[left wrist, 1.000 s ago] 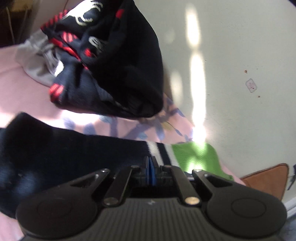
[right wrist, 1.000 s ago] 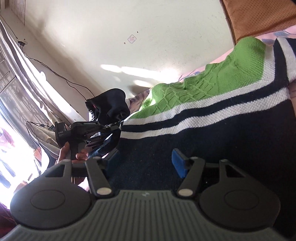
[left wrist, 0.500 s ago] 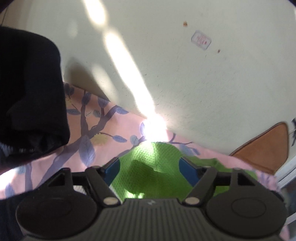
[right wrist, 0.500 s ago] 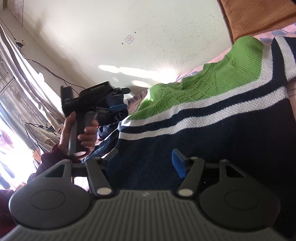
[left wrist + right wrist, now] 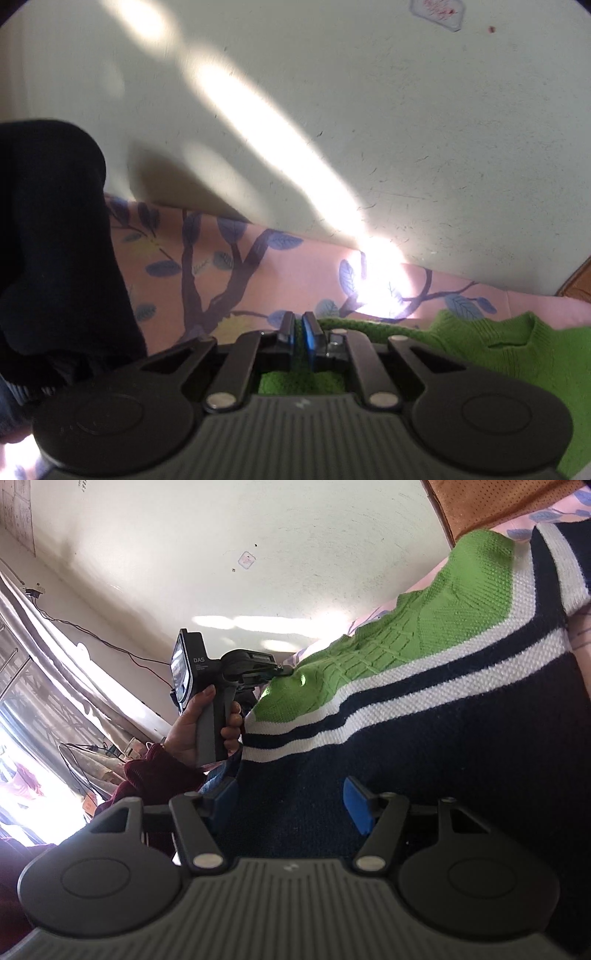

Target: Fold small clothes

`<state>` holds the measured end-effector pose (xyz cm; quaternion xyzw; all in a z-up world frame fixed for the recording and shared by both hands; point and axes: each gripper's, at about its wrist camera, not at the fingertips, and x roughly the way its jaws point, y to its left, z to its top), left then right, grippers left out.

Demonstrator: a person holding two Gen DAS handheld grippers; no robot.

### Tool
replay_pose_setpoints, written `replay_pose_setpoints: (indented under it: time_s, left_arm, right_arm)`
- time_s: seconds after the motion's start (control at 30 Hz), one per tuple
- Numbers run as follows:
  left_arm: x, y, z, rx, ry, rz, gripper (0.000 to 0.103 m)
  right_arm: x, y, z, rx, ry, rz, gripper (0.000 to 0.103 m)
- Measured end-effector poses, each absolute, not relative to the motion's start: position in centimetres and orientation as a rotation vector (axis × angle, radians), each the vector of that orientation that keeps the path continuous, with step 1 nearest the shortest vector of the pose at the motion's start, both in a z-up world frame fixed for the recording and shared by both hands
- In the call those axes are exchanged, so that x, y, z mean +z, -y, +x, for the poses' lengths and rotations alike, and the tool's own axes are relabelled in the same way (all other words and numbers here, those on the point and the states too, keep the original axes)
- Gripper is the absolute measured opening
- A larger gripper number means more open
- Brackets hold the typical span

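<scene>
A small knitted sweater, green at the top with white and navy stripes and a navy body (image 5: 424,716), lies on the pink leaf-print sheet. In the left wrist view its green shoulder (image 5: 509,347) lies under my left gripper (image 5: 298,334), whose jaws are closed on the green edge. The right wrist view shows that left gripper (image 5: 284,670) at the sweater's green corner. My right gripper (image 5: 291,805) is open, its blue pads (image 5: 356,806) resting over the navy hem.
A dark bundle of clothes (image 5: 51,240) sits on the sheet at the left. The cream wall (image 5: 369,129) runs close behind the bed. A brown cushion (image 5: 480,502) lies at the far right. A curtain and window (image 5: 44,686) are at the left.
My left gripper moved from the dark clothes over to the sweater's green shoulder, opened, then closed on its edge. My right gripper stayed open over the navy hem.
</scene>
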<state>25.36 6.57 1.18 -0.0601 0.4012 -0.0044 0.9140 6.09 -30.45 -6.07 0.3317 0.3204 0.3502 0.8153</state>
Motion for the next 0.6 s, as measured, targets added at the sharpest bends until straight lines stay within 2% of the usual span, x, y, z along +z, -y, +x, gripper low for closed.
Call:
replay_pose_setpoints:
  time_s: [0.13, 0.23, 0.3, 0.4, 0.6]
  left_arm:
    - [0.8, -4.8, 24.7, 0.026, -0.812, -0.017, 0.014]
    - [3.1, -5.5, 22.4, 0.022, -0.749, -0.16, 0.015]
    - [4.9, -5.4, 20.1, 0.008, -0.661, -0.258, 0.027]
    - [5.7, -3.0, 18.0, -0.121, -0.629, -0.332, 0.047]
    - [1.9, 1.8, 17.6, -0.297, -0.724, -0.352, 0.046]
  right_arm:
    - [-6.1, 30.7, 6.0, 0.748, -0.683, 0.703, 0.066]
    - [-6.1, 30.8, 5.9, 0.741, -0.68, 0.717, 0.066]
    - [-6.1, 30.9, 5.8, 0.729, -0.672, 0.728, 0.066]
    - [-5.9, 31.8, 5.5, 0.7, -0.636, 0.759, 0.066]
    - [-3.6, 39.4, 2.9, 0.347, -0.405, 0.851, 0.065]
